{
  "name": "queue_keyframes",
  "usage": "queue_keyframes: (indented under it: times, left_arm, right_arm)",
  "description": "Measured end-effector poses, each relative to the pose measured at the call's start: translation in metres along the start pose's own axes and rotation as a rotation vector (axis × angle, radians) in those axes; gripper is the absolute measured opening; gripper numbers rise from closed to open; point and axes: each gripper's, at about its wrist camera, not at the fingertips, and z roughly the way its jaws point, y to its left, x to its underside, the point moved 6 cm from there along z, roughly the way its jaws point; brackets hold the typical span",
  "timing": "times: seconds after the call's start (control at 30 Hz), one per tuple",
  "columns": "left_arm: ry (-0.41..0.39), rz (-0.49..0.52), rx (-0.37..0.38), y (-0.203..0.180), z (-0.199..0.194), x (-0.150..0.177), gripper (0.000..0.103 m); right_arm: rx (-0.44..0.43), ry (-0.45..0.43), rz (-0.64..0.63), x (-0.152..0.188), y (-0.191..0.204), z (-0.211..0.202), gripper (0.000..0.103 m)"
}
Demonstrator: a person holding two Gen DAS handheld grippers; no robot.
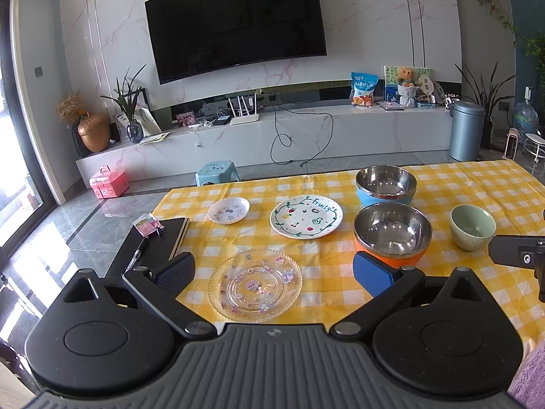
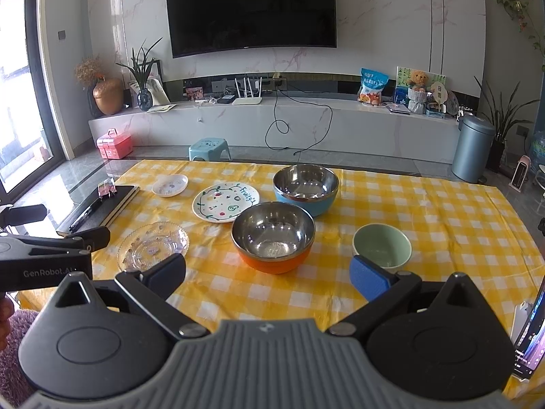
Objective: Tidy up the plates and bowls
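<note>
On the yellow checked tablecloth [image 1: 477, 191] lie a clear glass plate [image 1: 255, 284] [image 2: 152, 246], a white "Fruity" plate [image 1: 306, 216] [image 2: 225, 201] and a small white saucer [image 1: 228, 210] [image 2: 169, 184]. An orange steel bowl [image 1: 391, 231] [image 2: 273, 237], a blue steel bowl [image 1: 386, 184] [image 2: 306, 187] and a green ceramic bowl [image 1: 472, 226] [image 2: 381, 247] stand to the right. My left gripper [image 1: 274, 272] is open and empty, hovering over the glass plate. My right gripper [image 2: 267, 277] is open and empty, just short of the orange bowl.
A black notebook with a pen and a small packet [image 1: 153, 238] [image 2: 102, 204] lies at the table's left edge. A phone [image 2: 531, 334] stands at the right edge. Beyond the table are a blue stool [image 1: 216, 172], a TV bench and a grey bin [image 1: 466, 129].
</note>
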Motion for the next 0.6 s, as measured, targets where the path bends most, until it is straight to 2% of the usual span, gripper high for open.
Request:
queue_keyframes:
  times: [0.6]
  left_arm:
    - [0.003,0.003,0.004,-0.0032,0.0005,0.0029,0.103]
  right_arm:
    - [-0.001,0.019,-0.010,0.0028,0.0022,0.0008,0.100]
